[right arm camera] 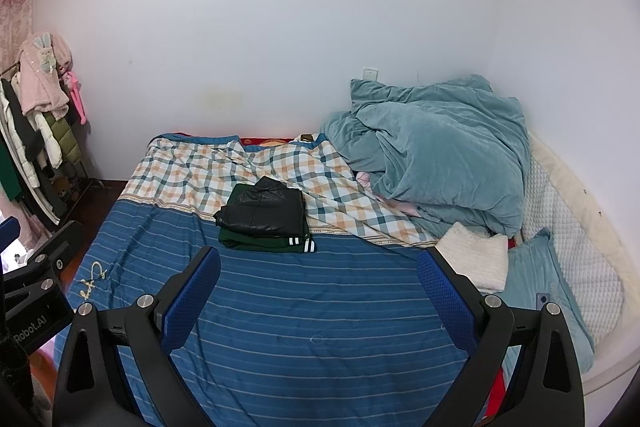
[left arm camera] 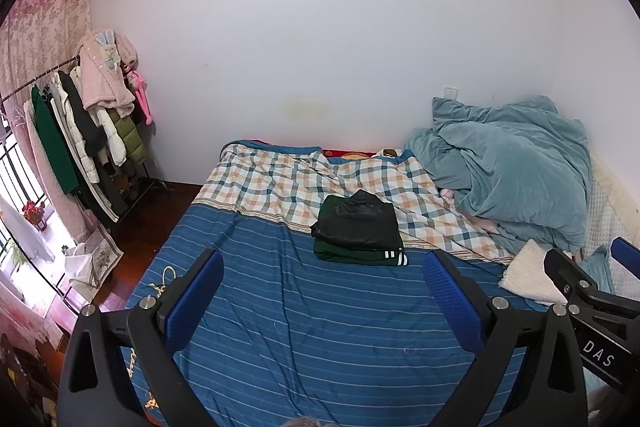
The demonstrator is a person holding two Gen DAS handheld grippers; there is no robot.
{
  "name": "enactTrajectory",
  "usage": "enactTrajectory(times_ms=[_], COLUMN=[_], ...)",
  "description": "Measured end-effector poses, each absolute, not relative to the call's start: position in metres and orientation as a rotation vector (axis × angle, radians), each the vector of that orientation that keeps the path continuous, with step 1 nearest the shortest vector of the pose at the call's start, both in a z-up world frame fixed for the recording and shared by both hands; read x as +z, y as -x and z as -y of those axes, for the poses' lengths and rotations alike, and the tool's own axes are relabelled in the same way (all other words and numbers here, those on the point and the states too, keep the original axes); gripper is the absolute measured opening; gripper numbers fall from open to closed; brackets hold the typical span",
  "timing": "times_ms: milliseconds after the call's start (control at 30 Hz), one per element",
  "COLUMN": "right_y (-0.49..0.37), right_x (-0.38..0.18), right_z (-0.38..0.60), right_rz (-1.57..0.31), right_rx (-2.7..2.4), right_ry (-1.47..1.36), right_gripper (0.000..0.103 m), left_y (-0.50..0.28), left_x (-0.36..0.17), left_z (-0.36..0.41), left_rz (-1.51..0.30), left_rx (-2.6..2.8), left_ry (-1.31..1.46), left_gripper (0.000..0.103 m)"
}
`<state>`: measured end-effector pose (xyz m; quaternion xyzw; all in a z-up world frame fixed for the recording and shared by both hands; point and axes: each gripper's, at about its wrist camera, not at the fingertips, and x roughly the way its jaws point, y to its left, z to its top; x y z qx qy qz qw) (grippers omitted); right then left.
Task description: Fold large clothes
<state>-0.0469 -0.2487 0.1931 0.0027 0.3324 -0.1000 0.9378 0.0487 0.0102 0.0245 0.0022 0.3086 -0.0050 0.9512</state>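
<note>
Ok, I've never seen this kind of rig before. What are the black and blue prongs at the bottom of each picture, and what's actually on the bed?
The prongs are two-finger grippers that a person holds, one in each hand. A fisheye camera on each looks forward along its fingers, so one picture comes from the left gripper and the other from the right gripper. Both are open and hold nothing. On the blue striped bedspread lies a folded stack: a black leather-look garment on a dark green garment with white stripes. Further right sit a crumpled teal blanket and a folded white fluffy cloth.
</note>
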Motion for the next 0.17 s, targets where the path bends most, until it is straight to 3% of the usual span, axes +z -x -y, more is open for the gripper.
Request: enactTrajectory(times_ms=[167], right_y=[0.0483], right_x=[0.1945], right_z=[0.2492], right_rz=[-0.676], right_rx=[-0.205], right_ry=[-0.006], right_gripper=[0.100], left_y=[-0.0436], left_x=[0.0243], left_z=[-0.0111], left_rz=[-0.623], left_rx=[-0.011], left_ry=[0.014], left_gripper=[0.102])
